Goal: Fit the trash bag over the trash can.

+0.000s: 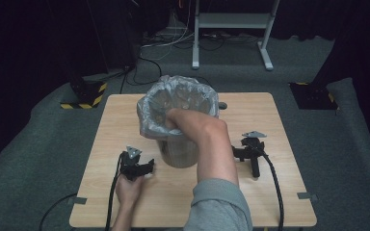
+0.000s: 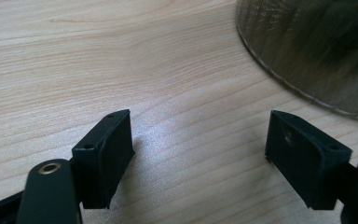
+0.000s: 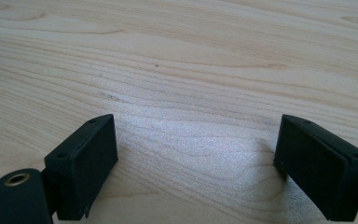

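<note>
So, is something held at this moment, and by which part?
The bare right hand grips the clear plastic liner bag at the near rim of the grey round bin. Both grippers, left and right, stand open and hold nothing.

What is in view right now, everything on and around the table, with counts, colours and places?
Bin: one, grey-brown, ribbed, table centre.
Bag liner: one, clear grey plastic, folded over the bin's rim.
Table: one, light wood, middle of the floor.
Small dark object: one, on the table behind the bin; too small to identify.
Metal stand: one, pale grey, on the floor beyond the table.
Striped bases: two, black with yellow-black edging, floor left and right.
Right hand: bare, gripping the liner at the rim.
Left hand: holding the left gripper, jaws open.
Right gripper: lying on the table, unheld, jaws open.
</note>
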{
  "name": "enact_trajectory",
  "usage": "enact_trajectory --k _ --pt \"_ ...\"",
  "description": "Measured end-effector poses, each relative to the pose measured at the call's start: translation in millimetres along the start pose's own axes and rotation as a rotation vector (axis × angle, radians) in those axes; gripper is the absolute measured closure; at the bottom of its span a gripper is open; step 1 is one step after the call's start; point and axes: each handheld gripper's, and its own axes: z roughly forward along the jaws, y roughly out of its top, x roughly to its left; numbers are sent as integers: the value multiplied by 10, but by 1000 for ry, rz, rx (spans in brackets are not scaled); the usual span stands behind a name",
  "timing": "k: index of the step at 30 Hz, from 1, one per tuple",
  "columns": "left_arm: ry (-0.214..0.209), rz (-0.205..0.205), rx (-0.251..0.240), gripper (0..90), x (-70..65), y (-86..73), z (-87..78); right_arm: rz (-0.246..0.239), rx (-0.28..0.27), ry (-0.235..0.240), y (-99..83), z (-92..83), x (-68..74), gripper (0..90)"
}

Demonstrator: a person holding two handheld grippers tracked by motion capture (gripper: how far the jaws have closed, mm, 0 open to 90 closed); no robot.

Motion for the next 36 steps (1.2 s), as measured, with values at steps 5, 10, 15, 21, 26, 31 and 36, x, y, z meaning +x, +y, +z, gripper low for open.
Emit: enact_trajectory --k 5,10,15,21,26,31,36 --pt "1 11 3 231 -11 1 2 -2 0 0 0 0 -1 126" --pt "1 16 5 230 -16 1 4 -2 -1 0 0 0 -2 126" --pt "2 15 5 231 -17 2 5 -2 -1 0 0 0 -2 126" --pt "-2 11 2 232 -10 2 4 -1 0 0 0 0 -1 126" --pt "0 13 4 231 -15 2 5 -2 -1 0 0 0 -1 126" --pt "2 15 5 232 -16 3 5 0 0 0 0 0 0 126" --pt "2 13 4 232 -17 3 7 0 0 0 0 0 0 126"
